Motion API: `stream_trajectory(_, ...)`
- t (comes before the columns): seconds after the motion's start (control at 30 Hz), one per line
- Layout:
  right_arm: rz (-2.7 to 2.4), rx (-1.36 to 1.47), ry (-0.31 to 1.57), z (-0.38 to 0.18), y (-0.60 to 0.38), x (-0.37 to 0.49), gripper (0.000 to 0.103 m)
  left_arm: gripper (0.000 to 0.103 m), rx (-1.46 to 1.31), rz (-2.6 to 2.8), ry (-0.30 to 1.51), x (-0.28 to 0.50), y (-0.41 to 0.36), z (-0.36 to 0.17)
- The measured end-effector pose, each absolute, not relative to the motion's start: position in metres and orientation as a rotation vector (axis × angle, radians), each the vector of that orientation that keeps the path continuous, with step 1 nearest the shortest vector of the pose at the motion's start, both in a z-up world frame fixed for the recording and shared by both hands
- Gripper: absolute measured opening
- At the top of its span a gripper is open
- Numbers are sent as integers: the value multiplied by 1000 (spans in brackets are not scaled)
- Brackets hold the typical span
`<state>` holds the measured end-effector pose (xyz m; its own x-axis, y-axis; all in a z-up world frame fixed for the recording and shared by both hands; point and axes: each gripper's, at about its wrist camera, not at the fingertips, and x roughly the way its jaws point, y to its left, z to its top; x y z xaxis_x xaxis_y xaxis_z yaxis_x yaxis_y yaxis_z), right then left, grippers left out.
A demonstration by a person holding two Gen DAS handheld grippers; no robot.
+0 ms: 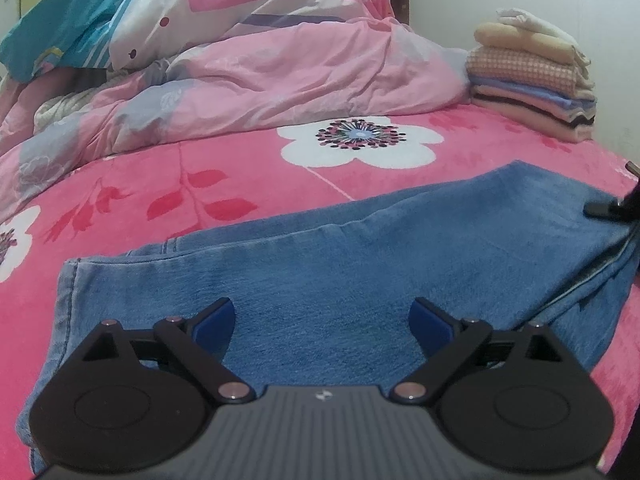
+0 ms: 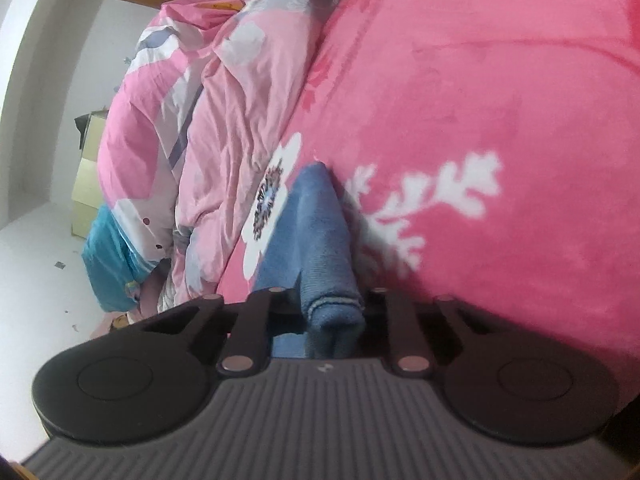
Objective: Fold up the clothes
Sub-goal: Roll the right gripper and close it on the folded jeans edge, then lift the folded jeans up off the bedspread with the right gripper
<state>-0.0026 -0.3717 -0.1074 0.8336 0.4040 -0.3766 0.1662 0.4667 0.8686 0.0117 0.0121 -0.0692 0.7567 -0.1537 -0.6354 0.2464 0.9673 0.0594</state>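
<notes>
A pair of blue jeans (image 1: 340,256) lies lengthwise across the pink floral blanket (image 1: 160,184) on the bed. My left gripper (image 1: 322,324) is open just above the jeans near their left end, with nothing between its blue pads. My right gripper (image 2: 334,312) is shut on the jeans (image 2: 316,220), pinching a bunched fold at their right end; the view is rolled sideways. The right gripper also shows at the right edge of the left wrist view (image 1: 612,208), on the jeans' right end.
A stack of folded clothes (image 1: 532,76) stands at the back right corner of the bed. A rumpled pink quilt (image 1: 260,64) and a teal pillow (image 1: 68,20) fill the back left. The bed's edge and a wall lie to the right.
</notes>
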Motion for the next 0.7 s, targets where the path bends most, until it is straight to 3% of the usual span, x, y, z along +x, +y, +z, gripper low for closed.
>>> stream_trajectory(0.33, 336, 706, 429, -8, -316, -7, 12, 94, 154, -250, 620, 13, 19, -52)
stream_trajectory(0.5, 363, 677, 402, 1, -306, -15, 12, 94, 181, -291, 602, 35, 9, -35)
stream_trajectory(0.7, 375, 737, 386, -8, -305, -29, 12, 96, 208, -253, 769, 89, -14, -65)
